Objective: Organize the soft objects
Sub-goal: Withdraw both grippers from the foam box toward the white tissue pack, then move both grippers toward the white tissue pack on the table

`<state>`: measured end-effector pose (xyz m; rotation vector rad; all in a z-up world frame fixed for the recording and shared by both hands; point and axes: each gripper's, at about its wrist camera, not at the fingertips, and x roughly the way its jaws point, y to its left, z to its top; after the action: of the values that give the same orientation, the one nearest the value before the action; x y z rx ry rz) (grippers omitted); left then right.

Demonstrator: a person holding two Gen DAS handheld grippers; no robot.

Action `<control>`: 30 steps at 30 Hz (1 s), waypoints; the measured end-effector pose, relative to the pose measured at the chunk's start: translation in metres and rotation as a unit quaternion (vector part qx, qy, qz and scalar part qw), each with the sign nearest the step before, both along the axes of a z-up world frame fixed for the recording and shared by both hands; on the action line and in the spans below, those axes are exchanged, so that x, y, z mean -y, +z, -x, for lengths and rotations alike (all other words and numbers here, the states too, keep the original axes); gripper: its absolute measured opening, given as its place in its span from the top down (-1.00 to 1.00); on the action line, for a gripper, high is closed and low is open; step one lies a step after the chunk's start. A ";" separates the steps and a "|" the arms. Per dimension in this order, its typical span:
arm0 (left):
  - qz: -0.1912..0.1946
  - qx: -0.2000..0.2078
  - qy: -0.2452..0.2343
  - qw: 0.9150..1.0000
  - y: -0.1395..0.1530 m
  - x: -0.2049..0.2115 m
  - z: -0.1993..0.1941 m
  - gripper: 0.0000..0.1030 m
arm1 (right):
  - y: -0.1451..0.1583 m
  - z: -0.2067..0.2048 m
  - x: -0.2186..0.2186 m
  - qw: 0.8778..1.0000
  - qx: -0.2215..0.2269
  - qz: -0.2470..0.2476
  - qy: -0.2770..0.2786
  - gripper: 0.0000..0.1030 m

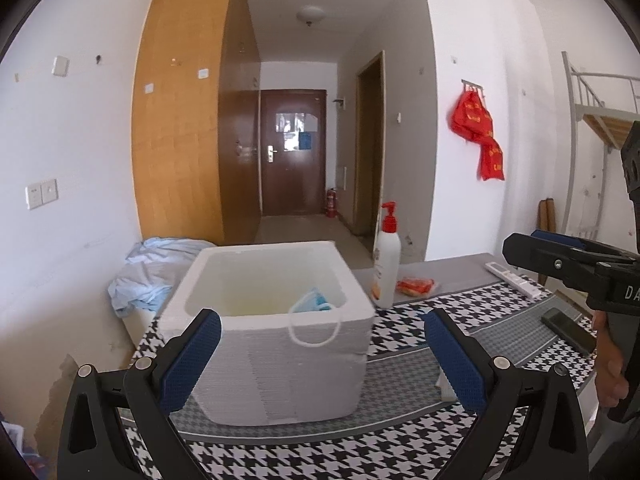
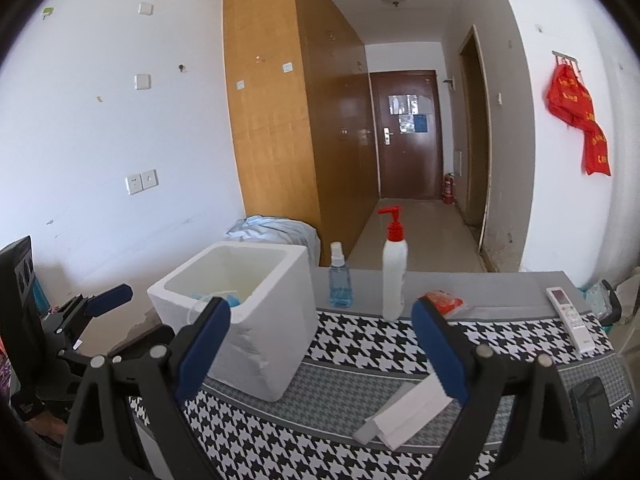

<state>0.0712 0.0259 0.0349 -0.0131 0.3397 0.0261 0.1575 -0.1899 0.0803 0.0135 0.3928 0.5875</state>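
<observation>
While both grippers are held spread wide and gripping nothing, a blue face mask (image 1: 314, 302) is seen lying inside the white foam box (image 1: 256, 368) at its near right corner, one white ear loop (image 1: 314, 330) draped over the rim and down the front wall. In the left wrist view the box fills the lower centre of the frame, between the blue pads of the left gripper (image 1: 322, 360), whose fingers are apart from the box walls. In the right wrist view the box (image 2: 260, 344) is placed left of centre, and the mask (image 2: 232, 300) is partly hidden behind the left finger of the right gripper (image 2: 320, 354). A folded white packet (image 2: 404, 412) is laid on the houndstooth cloth (image 2: 360, 344) at lower centre, below that gripper's right pad. Behind the cloth, a white pump bottle (image 2: 394, 276) with a red head is stood upright at mid frame, a blue spray bottle (image 2: 340, 280) just left of it and a red packet (image 2: 444, 302) to its right. A white remote (image 2: 568, 316) is laid at the right edge, and a dark phone (image 1: 568, 330) is seen at the right of the left wrist view. A crumpled pale blue cloth (image 1: 148, 276) is heaped behind the box at the left.
</observation>
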 end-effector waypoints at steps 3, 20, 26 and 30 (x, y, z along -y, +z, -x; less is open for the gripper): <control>-0.002 -0.001 -0.012 1.000 -0.001 0.007 -0.003 -0.98 | 0.000 0.000 0.006 1.000 -0.002 -0.002 -0.007 -0.83; 0.001 -0.012 -0.047 0.999 -0.008 0.034 -0.014 -0.98 | -0.011 -0.001 0.032 0.999 -0.009 -0.001 -0.054 -0.83; -0.001 -0.019 -0.057 0.998 -0.014 0.044 -0.020 -0.98 | -0.016 -0.002 0.043 0.998 -0.014 0.001 -0.065 -0.83; -0.001 -0.024 -0.065 0.998 -0.017 0.049 -0.022 -0.98 | -0.020 -0.003 0.047 0.997 -0.016 0.004 -0.072 -0.83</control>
<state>0.0927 -0.0229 0.0176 0.0114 0.3874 -0.1020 0.1601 -0.2364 0.0607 0.0430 0.4216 0.4439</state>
